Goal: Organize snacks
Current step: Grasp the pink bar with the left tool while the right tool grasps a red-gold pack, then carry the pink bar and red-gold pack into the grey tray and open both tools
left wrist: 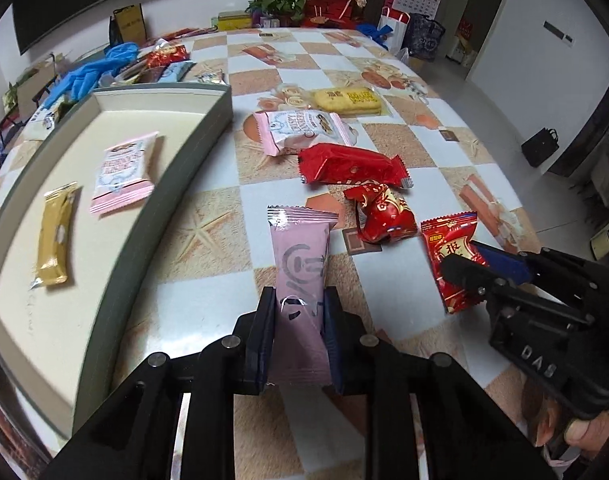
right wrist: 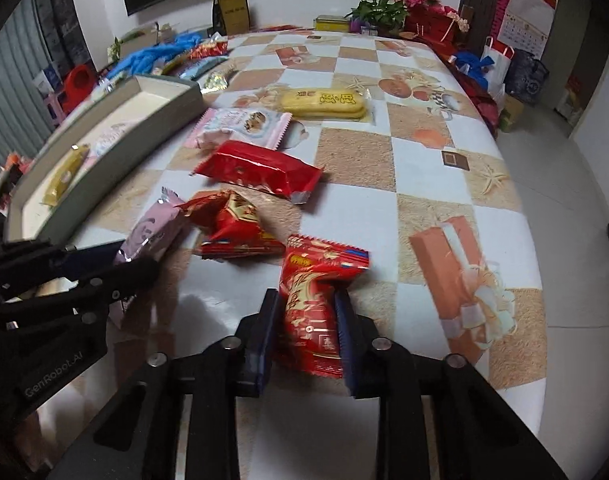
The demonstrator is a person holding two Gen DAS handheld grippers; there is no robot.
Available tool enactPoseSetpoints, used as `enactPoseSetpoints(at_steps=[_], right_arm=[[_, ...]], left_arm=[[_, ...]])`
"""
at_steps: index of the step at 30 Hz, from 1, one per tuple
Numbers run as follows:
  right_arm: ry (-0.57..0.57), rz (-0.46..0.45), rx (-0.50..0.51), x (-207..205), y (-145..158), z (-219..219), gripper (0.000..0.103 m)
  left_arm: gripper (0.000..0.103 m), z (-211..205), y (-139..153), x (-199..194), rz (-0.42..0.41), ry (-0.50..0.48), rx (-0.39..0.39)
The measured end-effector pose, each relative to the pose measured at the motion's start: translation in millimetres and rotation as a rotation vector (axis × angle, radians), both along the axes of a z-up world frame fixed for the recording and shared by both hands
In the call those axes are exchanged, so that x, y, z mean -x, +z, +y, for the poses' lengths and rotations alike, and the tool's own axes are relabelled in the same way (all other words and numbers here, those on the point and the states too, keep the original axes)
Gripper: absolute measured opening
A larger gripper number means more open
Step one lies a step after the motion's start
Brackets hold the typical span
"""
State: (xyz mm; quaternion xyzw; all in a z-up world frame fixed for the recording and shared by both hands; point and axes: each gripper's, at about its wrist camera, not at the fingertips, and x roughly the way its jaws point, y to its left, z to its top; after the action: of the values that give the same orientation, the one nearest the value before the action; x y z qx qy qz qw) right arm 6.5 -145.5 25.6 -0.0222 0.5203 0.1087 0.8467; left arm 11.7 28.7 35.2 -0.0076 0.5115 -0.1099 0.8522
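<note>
Both claws pinch packets: left claw [left wrist: 299,306] pink packet [left wrist: 300,280], right claw [right wrist: 306,308] red packet [right wrist: 310,308].

Tablecloth [left wrist: 208,240] looks like smooth wipe-clean plastic with a soft sheen. Pink pack [left wrist: 300,280] is matt film, the red packs [left wrist: 350,164] are shiny crinkly foil. Tray [left wrist: 144,112] seems matt card. Gripper fingers [right wrist: 264,336] are matt black plastic, metal pins.

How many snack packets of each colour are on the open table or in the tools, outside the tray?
Red: 3, the long one, the crumpled one and the one in the right tool
Pink: 2, one lying, one in the left tool
Yellow: 1
Total: 6
</note>
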Motion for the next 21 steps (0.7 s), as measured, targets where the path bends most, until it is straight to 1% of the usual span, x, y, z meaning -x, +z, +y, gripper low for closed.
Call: enactPoseSetpoints(at_steps=[2, 6, 12, 21], right_arm=[[-0.009, -0.007, -0.041, 4.7, 6.6, -3.6, 0.024], [-0.013, -0.021, -0.097, 13.3, 19.6, -3.7, 0.024], [0.044, -0.05, -0.156, 18.4, 43.9, 17.2, 0.024], [0.177, -0.102, -0.089, 8.3, 64.7, 84.8, 0.024]], left_arm=[[0.025, 5.8, 8.5, 7.3, -0.017, 0.004, 0.012], [0.025, 13.0, 23.5, 17.6, -0.053, 0.012, 0.006], [0.025, 38.2, 43.7, 18.9, -0.099, 0.07, -0.022], [0.025, 104.5, 48.5, 8.6, -0.088, 0.213, -0.005]])
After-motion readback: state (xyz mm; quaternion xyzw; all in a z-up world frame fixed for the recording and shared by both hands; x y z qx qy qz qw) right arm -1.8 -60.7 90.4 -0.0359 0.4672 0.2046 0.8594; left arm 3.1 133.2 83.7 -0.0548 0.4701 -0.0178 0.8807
